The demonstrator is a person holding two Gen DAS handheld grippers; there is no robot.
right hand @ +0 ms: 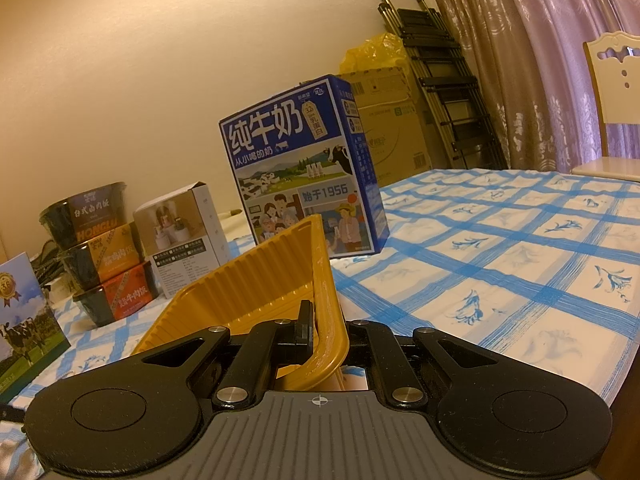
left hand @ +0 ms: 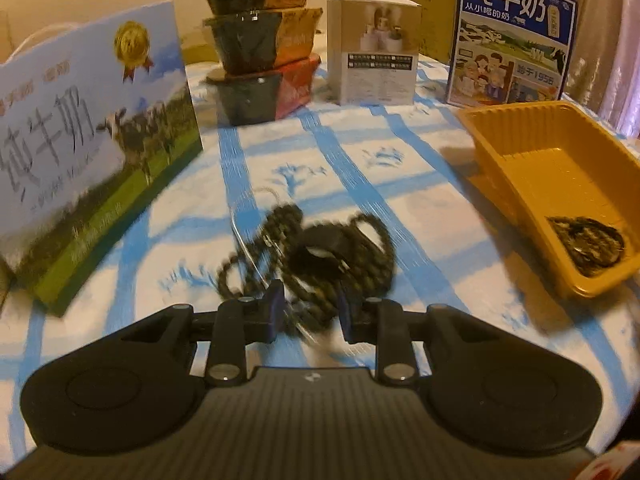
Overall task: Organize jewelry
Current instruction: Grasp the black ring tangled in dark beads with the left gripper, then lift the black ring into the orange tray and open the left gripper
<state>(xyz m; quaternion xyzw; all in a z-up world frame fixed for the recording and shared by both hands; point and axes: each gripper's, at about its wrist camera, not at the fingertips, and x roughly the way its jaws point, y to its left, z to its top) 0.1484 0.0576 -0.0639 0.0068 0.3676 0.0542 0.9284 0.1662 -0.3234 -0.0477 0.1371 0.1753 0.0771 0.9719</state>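
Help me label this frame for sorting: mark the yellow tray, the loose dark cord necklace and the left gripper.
yellow tray (left hand: 516, 168): left wrist view, near wall.
dark cord necklace (left hand: 376, 236): left wrist view, right loop.
left gripper (left hand: 310, 312): left wrist view, between fingertips.

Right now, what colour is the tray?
Yellow-orange tray, ribbed plastic; clearest in the left wrist view.

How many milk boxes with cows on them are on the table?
2. A pale milk box stands on the left side of the table; a dark blue milk box stands at the back, behind the yellow tray. Others may be hidden.
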